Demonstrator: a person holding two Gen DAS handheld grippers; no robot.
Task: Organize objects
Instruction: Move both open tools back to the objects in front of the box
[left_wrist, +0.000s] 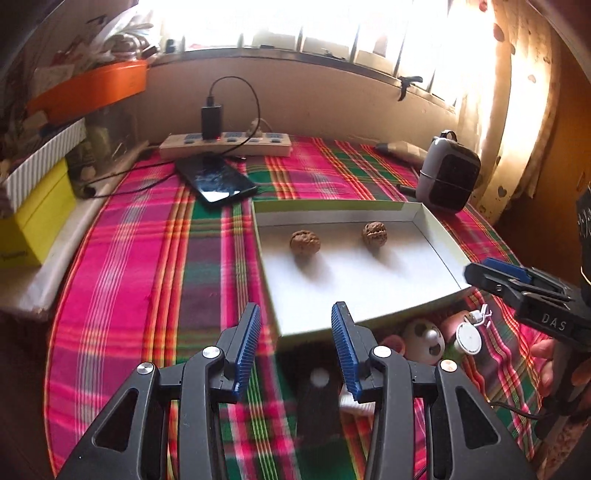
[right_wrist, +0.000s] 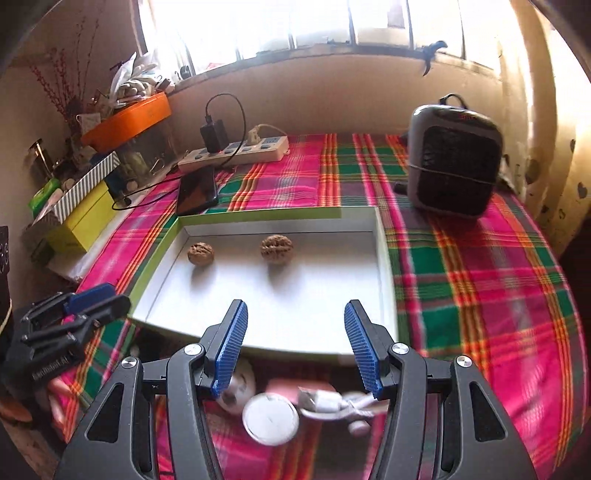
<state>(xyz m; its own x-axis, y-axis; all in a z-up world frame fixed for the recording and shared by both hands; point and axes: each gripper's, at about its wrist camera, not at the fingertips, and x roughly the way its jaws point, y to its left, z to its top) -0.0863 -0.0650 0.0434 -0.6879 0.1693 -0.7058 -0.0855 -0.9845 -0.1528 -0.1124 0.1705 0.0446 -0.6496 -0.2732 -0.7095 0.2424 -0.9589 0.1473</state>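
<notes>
Plaid cloth (left_wrist: 147, 258) bears tray (left_wrist: 439, 229) with two walnuts (left_wrist: 304, 242), beyond both empty jaws.

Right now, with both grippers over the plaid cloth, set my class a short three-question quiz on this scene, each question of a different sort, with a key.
1. How many walnuts lie in the white tray?
2. True or false: the left gripper holds a walnut.
3. Which lies nearest the right gripper: A) the phone, B) the round white charger puck, C) the heater?

Key
1. Two: the left walnut and the right walnut.
2. False; it is open, nothing between its fingers.
3. B.
</notes>
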